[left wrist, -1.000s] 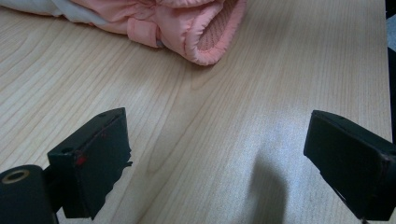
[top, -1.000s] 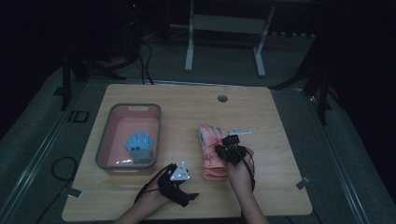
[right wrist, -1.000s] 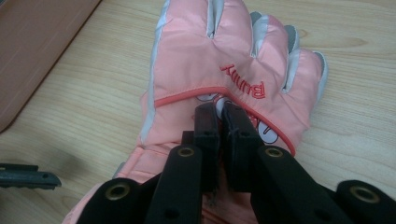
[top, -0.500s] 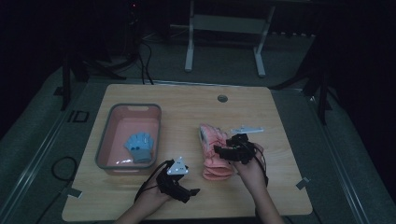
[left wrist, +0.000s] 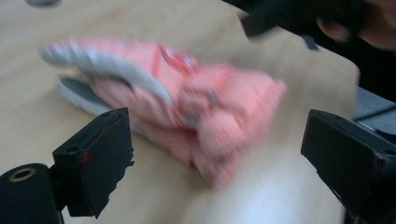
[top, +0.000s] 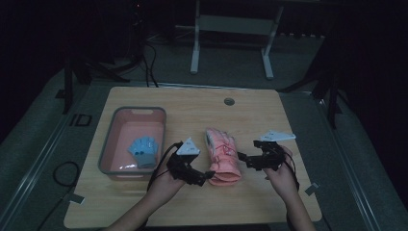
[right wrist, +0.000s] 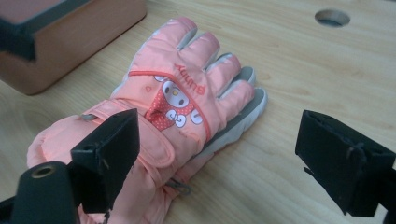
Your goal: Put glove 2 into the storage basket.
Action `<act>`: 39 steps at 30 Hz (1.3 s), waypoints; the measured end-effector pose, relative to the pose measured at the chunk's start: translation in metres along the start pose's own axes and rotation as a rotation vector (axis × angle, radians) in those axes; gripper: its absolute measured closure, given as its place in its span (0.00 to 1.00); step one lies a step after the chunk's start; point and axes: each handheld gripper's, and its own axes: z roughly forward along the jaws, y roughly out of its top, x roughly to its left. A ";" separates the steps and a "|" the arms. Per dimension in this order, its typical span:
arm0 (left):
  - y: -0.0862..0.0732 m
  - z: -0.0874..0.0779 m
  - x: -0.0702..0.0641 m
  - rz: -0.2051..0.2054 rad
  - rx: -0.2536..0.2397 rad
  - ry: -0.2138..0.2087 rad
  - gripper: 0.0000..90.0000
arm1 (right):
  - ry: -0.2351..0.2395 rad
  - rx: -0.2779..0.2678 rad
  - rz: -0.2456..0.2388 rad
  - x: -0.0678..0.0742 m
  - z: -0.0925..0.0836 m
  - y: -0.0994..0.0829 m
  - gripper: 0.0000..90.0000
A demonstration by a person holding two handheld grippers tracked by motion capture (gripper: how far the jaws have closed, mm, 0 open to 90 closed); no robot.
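**Pink gloves flat on tabletop, both claws open and clear of them**

The pink gloves (top: 221, 156) lie stacked, one on the other, on the wooden tabletop (top: 250, 115) near its middle, finger ends pointing away from the person and cuffs toward the near edge. The right gripper view shows the top glove (right wrist: 175, 109) face up, with a cartoon print and grey palm edging on the one beneath.

The left claw (top: 204, 177) sits just beside the cuffs, on their left. Its jaws stand wide apart, with the gloves (left wrist: 187, 109) ahead of them and nothing pressed between.

The right claw (top: 243, 156) is just to the right of the gloves, pointing at them. Its jaws have just been opening and now stand wide, with nothing gripped.

A pink bin (top: 159, 115) stands left of the gloves on the tabletop and holds a blue glove (top: 143, 151). A round hole (top: 229, 101) lies toward the far edge.
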 end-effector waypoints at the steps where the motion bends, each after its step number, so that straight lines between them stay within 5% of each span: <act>1: 0.006 0.004 0.003 -0.007 0.003 0.011 0.11 | 0.010 0.000 0.019 -0.001 0.001 0.000 0.13; 4: 0.020 0.017 0.014 -0.060 -0.002 0.006 0.17 | 0.056 -0.010 0.036 -0.001 0.004 0.000 0.16; 5: 0.024 0.022 0.017 -0.071 0.011 0.023 0.19 | 0.044 -0.012 0.035 -0.001 0.005 0.001 0.25; 7: 0.029 0.029 0.023 -0.072 0.025 0.065 0.40 | 0.012 0.007 0.019 -0.002 0.008 0.004 0.43; 11: 0.028 0.044 0.038 -0.176 0.060 0.178 0.32 | 0.021 0.004 0.027 0.002 0.019 0.007 0.57; 14: 0.020 0.055 0.045 -0.241 0.117 0.126 0.21 | -0.001 0.032 0.017 0.006 0.031 0.008 0.55; 16: 0.015 0.062 0.045 -0.239 0.143 0.108 0.19 | -0.014 0.068 0.006 0.007 0.040 0.006 0.52; 18: 0.011 0.069 0.047 -0.247 0.179 0.100 0.19 | -0.025 0.103 0.027 0.006 0.048 0.002 0.51; 23: -0.003 0.087 0.061 -0.368 0.219 0.003 0.21 | -0.022 0.150 0.102 -0.001 0.061 -0.008 0.46; 30: -0.017 0.100 0.070 -0.427 0.204 -0.094 0.30 | 0.088 0.230 0.259 -0.020 0.080 -0.016 0.44; 34: -0.024 0.105 0.076 -0.489 0.177 -0.189 0.40 | 0.153 0.247 0.298 -0.027 0.086 -0.018 0.51; 39: -0.022 0.102 0.077 -0.469 0.179 -0.209 0.61 | 0.186 0.194 0.272 -0.023 0.085 -0.020 0.79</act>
